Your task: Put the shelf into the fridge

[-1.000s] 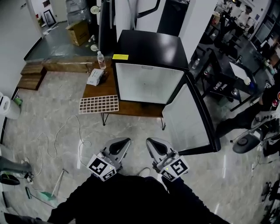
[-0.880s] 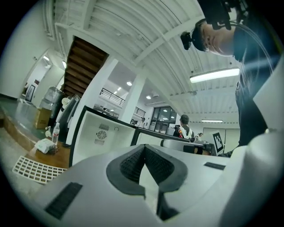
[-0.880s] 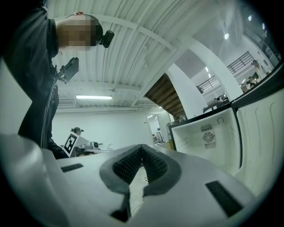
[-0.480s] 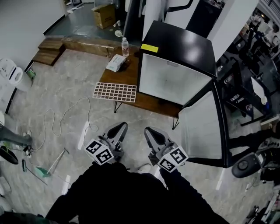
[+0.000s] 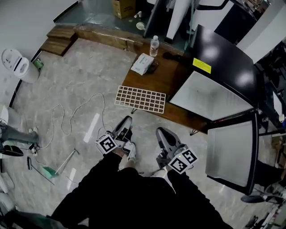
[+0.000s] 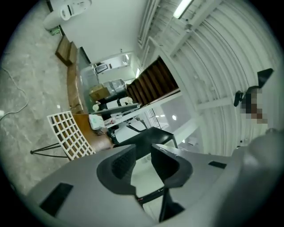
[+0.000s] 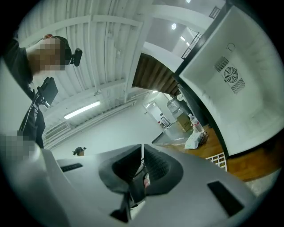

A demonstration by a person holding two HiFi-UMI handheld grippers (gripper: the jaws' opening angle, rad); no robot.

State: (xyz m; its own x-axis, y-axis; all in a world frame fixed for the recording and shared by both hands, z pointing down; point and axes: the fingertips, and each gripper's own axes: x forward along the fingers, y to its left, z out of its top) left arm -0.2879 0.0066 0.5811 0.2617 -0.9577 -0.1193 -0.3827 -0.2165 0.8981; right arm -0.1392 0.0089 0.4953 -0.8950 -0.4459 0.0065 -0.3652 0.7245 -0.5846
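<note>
Grey marble-pattern floor [image 5: 67, 89] fills the near and left part of the head view, with a low wooden table [image 5: 163, 82] standing farther off.

Shelf [image 5: 140, 99]: a white wire grid lying flat at the near left corner of the table, part of it jutting past the table edge. Nothing touches it.

Fridge [image 5: 223, 58]: a black cabinet on the right end of the table, just right of the shelf, with a yellow label [image 5: 202, 65] on its top. Its door [image 5: 232, 154] is swung wide open toward the near right, showing a white interior.

On the far left of the table lie a tissue pack [image 5: 143, 64] and, beyond it, an upright bottle [image 5: 154, 45].

Left gripper [image 5: 126, 123]: held over the floor near of the shelf and apart from it, pointing about level toward the table. Its jaws have just been opening and stand parted, with nothing between them.

Right gripper [image 5: 161, 133]: beside the left one, to its right, near of the fridge opening. Its jaws are pressed together and empty.

Dark sleeves [image 5: 134, 192] carry both grippers at the near edge.

A white cable [image 5: 67, 117] trails across the floor at left. Wooden steps [image 5: 58, 40] and a cardboard box [image 5: 124, 6] sit at the far side.
</note>
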